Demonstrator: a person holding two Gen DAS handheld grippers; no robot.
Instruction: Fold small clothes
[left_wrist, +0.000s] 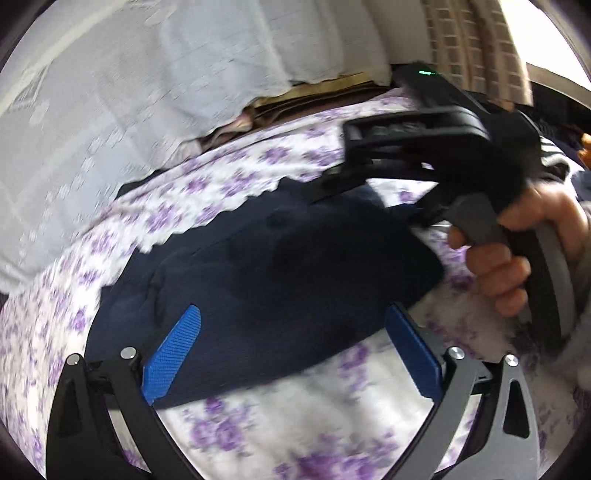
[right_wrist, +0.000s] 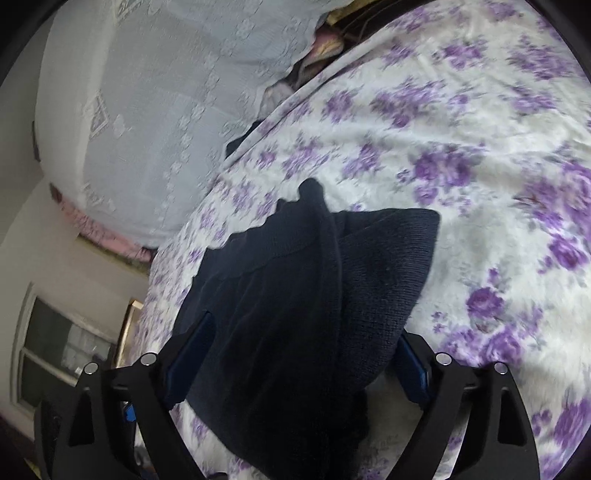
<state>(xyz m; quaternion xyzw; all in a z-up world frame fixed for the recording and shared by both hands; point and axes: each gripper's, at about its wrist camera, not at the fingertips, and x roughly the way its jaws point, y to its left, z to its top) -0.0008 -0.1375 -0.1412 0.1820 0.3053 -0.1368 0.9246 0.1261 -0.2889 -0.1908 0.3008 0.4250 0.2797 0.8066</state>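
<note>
A small dark navy knit garment (left_wrist: 280, 273) lies partly folded on a bedspread with purple flowers (left_wrist: 295, 435). My left gripper (left_wrist: 291, 332) is open just above its near edge, its blue pads (left_wrist: 173, 350) wide apart and empty. My right gripper (left_wrist: 406, 155) shows in the left wrist view at the garment's far right side, held by a hand (left_wrist: 517, 254). In the right wrist view the garment (right_wrist: 295, 302) lies between the right gripper's (right_wrist: 303, 350) spread fingers, one flap folded over with a ridge down the middle. The jaws are wide apart.
A pale grey lace-patterned cover (left_wrist: 129, 92) hangs over something at the far left of the bed. A checked curtain (left_wrist: 472, 40) and a bright window are at the back right. A wall and a window (right_wrist: 55, 350) show at the left of the right wrist view.
</note>
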